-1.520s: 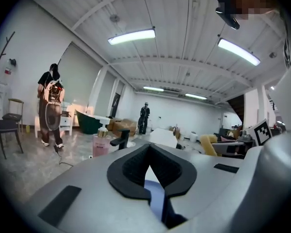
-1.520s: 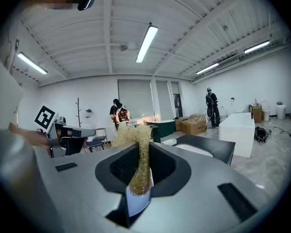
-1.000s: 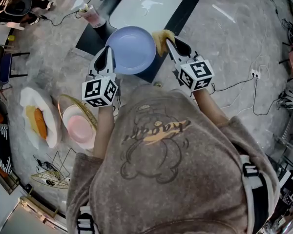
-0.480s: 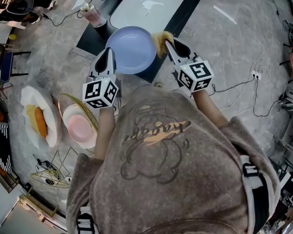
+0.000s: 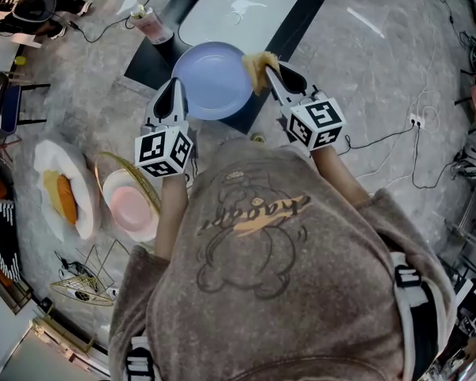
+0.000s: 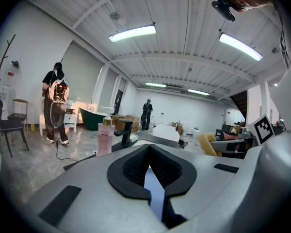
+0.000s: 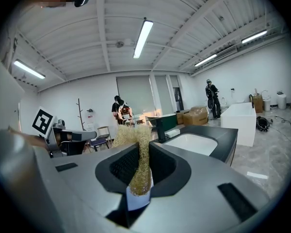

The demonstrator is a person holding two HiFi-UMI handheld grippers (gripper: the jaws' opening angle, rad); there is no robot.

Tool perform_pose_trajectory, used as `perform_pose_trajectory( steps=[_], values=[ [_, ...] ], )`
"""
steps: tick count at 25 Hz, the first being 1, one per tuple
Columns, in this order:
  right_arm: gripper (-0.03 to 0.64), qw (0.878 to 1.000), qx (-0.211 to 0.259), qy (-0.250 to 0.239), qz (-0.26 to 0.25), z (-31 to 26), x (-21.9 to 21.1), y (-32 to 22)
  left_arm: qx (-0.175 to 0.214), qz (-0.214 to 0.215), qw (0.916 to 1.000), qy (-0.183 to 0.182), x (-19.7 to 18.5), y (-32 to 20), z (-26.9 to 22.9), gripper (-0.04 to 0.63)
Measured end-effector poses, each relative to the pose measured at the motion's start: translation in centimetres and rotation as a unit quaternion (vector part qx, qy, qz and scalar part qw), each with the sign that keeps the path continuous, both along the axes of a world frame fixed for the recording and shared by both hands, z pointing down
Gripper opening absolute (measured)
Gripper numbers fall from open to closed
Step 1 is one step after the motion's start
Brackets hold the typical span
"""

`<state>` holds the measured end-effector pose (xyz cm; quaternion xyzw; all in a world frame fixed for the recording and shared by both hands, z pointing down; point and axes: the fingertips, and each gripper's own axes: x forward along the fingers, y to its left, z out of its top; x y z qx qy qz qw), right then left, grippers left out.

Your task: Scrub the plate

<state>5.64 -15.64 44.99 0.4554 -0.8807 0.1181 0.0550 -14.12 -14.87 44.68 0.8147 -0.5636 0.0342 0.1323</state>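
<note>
A pale blue plate (image 5: 213,79) is held up in front of the black counter. My left gripper (image 5: 174,92) is shut on its left rim. In the left gripper view only a thin blue sliver of the plate (image 6: 153,191) shows between the closed jaws of the left gripper (image 6: 149,171). My right gripper (image 5: 270,71) is shut on a yellow fibrous scrubber (image 5: 258,63), which touches the plate's right rim. Seen from the right gripper view, the scrubber (image 7: 139,161) stands up between the pads of the right gripper (image 7: 140,171).
A white sink basin (image 5: 238,6) is set in the black counter (image 5: 147,63) beyond the plate, with a pink soap bottle (image 5: 151,27) at its left. A pink plate (image 5: 132,206) sits in a wire rack on the floor at left, beside a white dish (image 5: 62,198) with orange food.
My right gripper and the scrubber have shifted slightly left, onto the plate's right rim. The left gripper and plate have hardly moved.
</note>
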Motion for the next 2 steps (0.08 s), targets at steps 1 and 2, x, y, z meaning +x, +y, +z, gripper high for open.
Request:
perform_pose_trajectory(
  steps=[1, 2],
  values=[
    [0.049, 1.0, 0.0, 0.0, 0.0, 0.0, -0.04, -0.02, 0.0, -0.001, 1.0, -0.001, -0.07, -0.02, 0.06, 0.018],
    [0.049, 1.0, 0.0, 0.0, -0.001, 0.01, -0.07, -0.05, -0.001, -0.002, 1.0, -0.002, -0.12, -0.03, 0.11, 0.018]
  ],
)
